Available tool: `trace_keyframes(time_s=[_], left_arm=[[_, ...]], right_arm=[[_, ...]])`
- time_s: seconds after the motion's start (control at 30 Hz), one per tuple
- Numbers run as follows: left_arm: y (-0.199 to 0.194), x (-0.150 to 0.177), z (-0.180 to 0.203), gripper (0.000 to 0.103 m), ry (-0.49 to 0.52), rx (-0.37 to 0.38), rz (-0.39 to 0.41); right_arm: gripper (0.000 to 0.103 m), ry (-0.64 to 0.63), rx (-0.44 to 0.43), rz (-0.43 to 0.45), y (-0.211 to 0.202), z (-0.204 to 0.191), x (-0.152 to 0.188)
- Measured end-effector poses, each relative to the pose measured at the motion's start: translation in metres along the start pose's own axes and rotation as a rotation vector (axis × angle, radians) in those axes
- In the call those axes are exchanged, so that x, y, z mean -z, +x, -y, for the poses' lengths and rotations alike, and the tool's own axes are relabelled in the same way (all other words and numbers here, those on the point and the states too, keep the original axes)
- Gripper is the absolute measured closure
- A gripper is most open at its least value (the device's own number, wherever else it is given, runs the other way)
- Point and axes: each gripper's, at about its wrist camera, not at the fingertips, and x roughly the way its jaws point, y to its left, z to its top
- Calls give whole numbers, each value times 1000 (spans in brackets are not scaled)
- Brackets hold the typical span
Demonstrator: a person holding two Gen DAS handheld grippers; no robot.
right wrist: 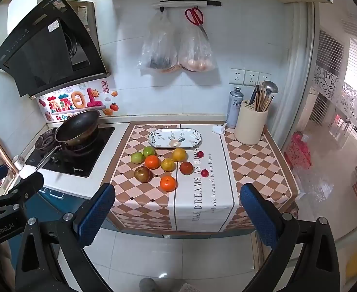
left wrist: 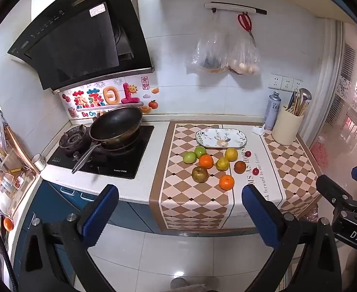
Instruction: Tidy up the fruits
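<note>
Both the left gripper and right gripper spread wide and empty, fruits loose at frame centre below the empty oval plate: probably light, firm, prone to rolling, best pinched across the middle.

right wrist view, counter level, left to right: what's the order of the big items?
wok → patterned plate → grey spray can → cream utensil holder. Fruits lie in front of the plate, left out as they overlap it in order.
</note>
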Motion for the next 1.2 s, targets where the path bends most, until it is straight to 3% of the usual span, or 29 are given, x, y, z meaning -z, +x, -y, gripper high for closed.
trace_keyframes(time_s=[1.2], left_arm=[[3, 2, 5, 0, 7, -2, -10]], right_arm=[[0, 34, -26, -22, 5, -2, 2]])
